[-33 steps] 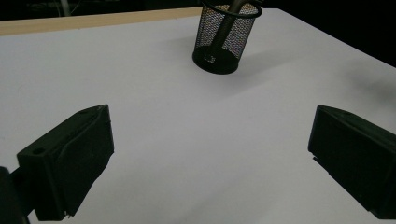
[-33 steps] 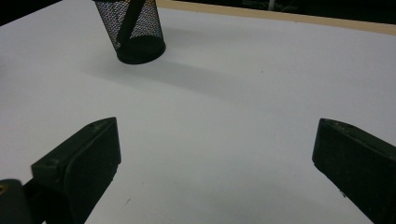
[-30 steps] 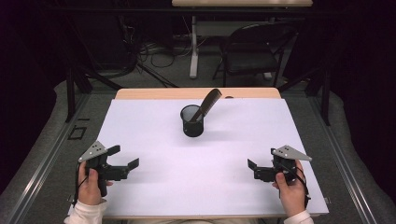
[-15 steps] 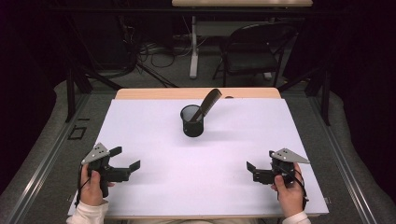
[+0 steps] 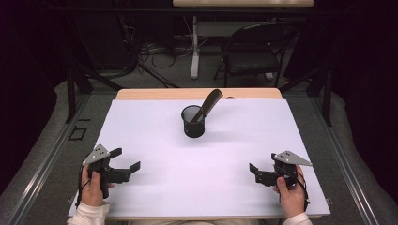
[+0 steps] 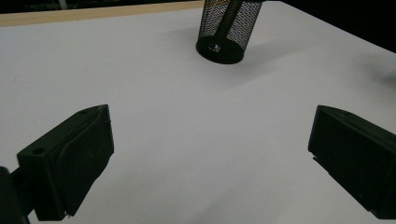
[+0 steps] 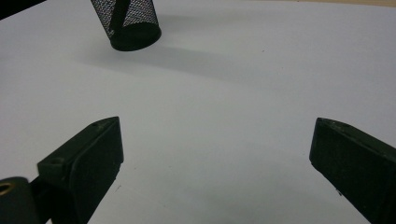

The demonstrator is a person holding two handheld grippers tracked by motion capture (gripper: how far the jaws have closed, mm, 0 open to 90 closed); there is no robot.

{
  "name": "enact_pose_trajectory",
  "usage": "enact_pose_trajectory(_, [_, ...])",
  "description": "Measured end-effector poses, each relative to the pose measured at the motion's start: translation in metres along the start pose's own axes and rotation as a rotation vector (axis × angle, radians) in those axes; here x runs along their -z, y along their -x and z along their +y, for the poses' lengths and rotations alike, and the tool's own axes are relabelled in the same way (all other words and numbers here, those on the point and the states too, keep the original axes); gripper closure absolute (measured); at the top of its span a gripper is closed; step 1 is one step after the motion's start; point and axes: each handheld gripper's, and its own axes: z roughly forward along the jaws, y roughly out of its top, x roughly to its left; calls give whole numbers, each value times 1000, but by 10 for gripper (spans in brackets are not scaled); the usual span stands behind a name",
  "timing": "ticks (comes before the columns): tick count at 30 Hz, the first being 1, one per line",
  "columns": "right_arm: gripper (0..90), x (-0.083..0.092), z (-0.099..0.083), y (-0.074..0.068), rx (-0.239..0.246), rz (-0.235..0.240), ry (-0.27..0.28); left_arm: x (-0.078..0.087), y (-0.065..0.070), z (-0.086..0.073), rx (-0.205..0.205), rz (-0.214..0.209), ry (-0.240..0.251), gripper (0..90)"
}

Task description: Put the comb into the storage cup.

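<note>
A black mesh cup (image 5: 193, 123) stands upright on the white table top (image 5: 155, 131), toward the far middle. A dark, flat, long tool (image 5: 210, 103) leans out of it to the right. In the left gripper view the cup (image 6: 228, 28) stands ahead with the tool's shaft (image 6: 228, 16) inside it. The right gripper view has the cup (image 7: 130, 23) at its upper left. My left gripper (image 5: 126, 158) rests near the front left, open and holding nothing (image 6: 212, 158). My right gripper (image 5: 261, 165) sits near the front right, also open and holding nothing (image 7: 215, 168).
A wooden strip (image 5: 159, 93) edges the table's far side. Beyond it stand a dark chair (image 5: 253, 51) and a table leg with cables on the floor (image 5: 195, 51). Metal rails (image 5: 42, 159) run along both sides of the table.
Both grippers have drifted slightly toward the near edge. The cup and the tool have not moved.
</note>
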Motion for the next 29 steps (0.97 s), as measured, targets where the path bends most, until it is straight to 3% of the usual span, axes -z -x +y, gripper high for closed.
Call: enact_pose_trajectory(29, [52, -3, -5, 6, -14, -16, -18, -2, -3, -3, 8, 3, -2, 6])
